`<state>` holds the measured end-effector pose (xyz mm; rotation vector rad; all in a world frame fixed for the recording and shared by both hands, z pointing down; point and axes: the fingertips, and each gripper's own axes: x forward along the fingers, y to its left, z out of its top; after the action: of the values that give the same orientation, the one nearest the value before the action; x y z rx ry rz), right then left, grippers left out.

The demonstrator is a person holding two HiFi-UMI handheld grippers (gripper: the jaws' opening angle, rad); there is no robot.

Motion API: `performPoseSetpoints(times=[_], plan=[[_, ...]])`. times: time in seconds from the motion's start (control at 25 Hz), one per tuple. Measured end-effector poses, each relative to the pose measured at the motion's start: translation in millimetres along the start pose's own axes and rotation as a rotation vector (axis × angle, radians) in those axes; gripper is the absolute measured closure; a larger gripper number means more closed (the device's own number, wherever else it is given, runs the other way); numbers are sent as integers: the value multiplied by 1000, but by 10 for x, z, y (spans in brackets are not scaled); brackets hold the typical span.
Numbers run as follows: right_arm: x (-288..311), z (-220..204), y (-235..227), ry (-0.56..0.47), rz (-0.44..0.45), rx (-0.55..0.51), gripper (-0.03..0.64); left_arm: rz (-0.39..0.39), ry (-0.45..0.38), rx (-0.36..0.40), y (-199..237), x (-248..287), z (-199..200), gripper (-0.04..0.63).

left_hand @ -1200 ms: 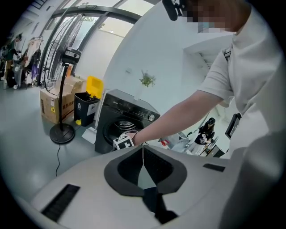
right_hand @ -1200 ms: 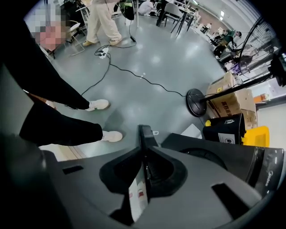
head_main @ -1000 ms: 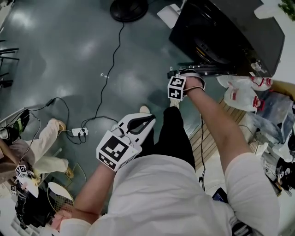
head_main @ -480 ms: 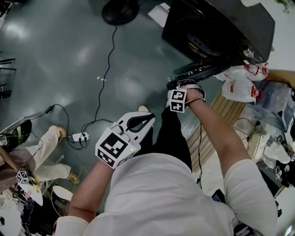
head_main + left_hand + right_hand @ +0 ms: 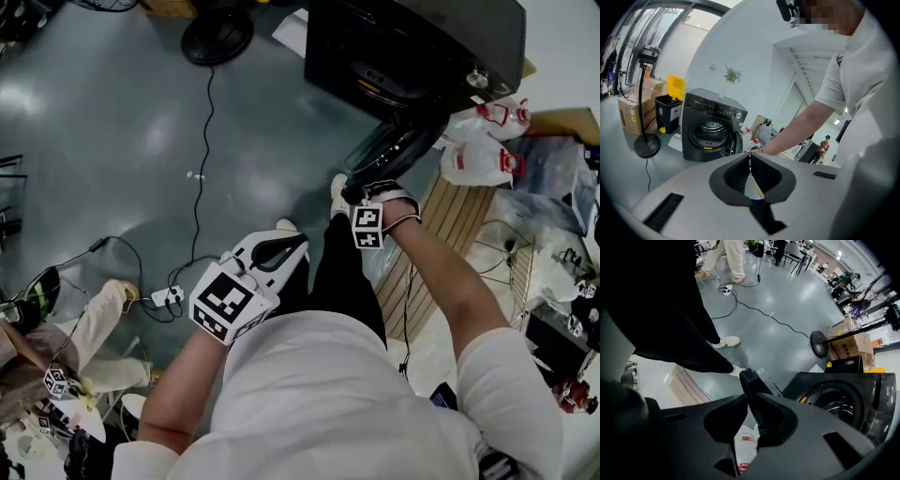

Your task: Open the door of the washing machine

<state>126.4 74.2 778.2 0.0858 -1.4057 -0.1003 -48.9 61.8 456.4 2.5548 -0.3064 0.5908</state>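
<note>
The black washing machine [image 5: 412,47] stands at the top of the head view, its round door [image 5: 394,148] swung out toward me. My right gripper [image 5: 354,194] points steeply down and is shut on the door's free edge. In the right gripper view [image 5: 749,397] that dark edge [image 5: 751,380] runs between the pads, the jaws have just been opening a little, and the drum opening [image 5: 836,404] shows behind. My white left gripper [image 5: 298,246] hangs shut and empty over my legs. In the left gripper view [image 5: 750,157] it faces the machine [image 5: 710,131].
A fan stand [image 5: 217,22] sits left of the machine, with a cable running to a power strip [image 5: 164,296]. Plastic bags [image 5: 478,159] and a wooden pallet [image 5: 450,225] lie to the right. Another person [image 5: 75,328] crouches at the lower left. A yellow-lidded bin [image 5: 670,105] stands beside the machine.
The right gripper has drawn the door's edge toward me, and the door stands wider open. The left gripper has drifted slightly and stays shut.
</note>
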Motion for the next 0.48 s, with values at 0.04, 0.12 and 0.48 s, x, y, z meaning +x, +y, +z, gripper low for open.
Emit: performPoseSetpoints(times=[0.04, 0.12, 0.48], plan=[[-3, -35, 53, -1, -1, 2, 554, -4, 3, 2, -29, 20, -4, 577], [-10, -96, 154, 1, 2, 8, 552, -14, 8, 6, -86, 59, -11, 577], [2, -398, 551, 23, 8, -18, 554, -66, 28, 25, -255, 273, 52, 577]])
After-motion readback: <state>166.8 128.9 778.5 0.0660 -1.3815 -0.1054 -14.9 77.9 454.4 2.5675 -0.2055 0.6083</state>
